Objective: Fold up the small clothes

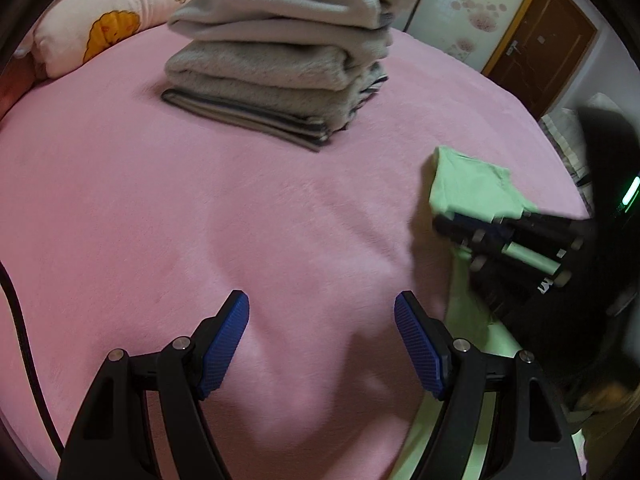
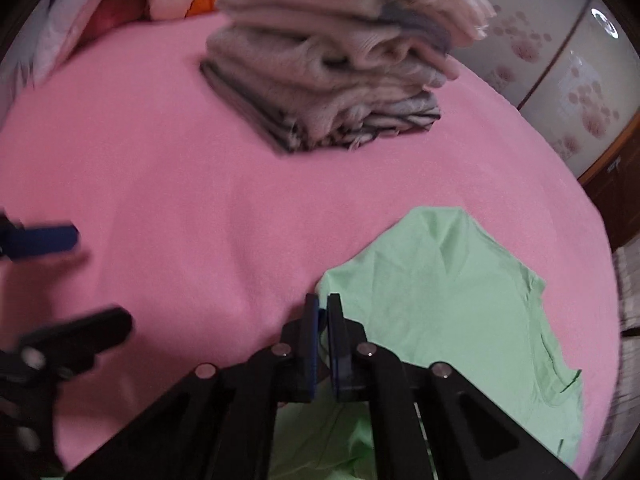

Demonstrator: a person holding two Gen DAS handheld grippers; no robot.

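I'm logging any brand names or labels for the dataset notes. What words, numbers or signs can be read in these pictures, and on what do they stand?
No text can be read.
White marks on the black body of the right tongs, seen from the left wrist: cut off and blurred, unreadable.
Green shirt, folded clothes stack, pillow, door: no lettering shows, only printed pictures on the pillow.
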